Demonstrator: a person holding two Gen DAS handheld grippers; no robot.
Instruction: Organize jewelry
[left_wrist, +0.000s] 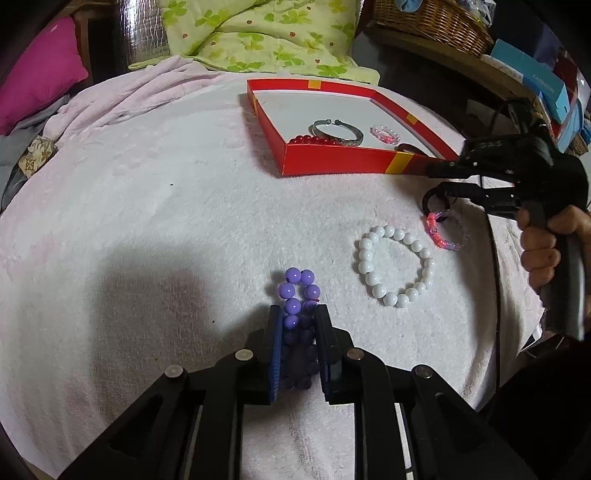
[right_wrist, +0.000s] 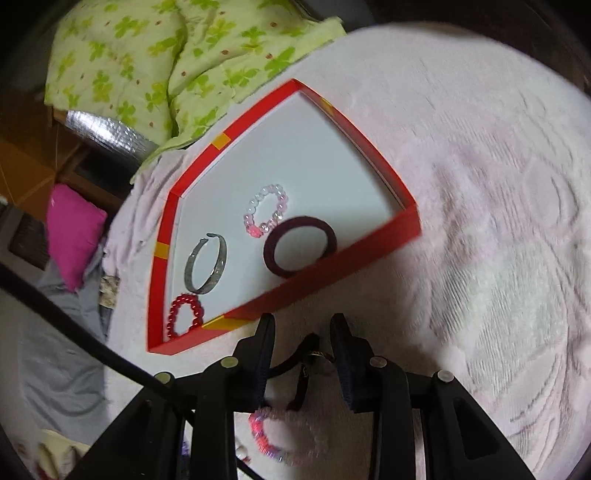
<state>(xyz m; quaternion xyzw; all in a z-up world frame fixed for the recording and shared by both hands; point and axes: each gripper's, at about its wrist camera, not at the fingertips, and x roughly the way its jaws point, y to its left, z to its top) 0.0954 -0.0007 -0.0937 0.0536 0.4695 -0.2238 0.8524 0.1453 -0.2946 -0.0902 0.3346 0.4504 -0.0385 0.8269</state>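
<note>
My left gripper is shut on a purple bead bracelet, squeezed long and thin on the pale towel. A white bead bracelet lies to its right. My right gripper is held by a hand just in front of the red box. Seen in the right wrist view, this gripper has its jaws apart. A dark elastic band with a metal clasp hangs between them, and a pink-purple bead bracelet dangles from it. The box holds a silver bangle, red beads, a pink bead bracelet and a dark ring.
A green patterned quilt and a magenta pillow lie behind the towel. A wicker basket and blue boxes stand at the back right. A black cable crosses the lower left of the right wrist view.
</note>
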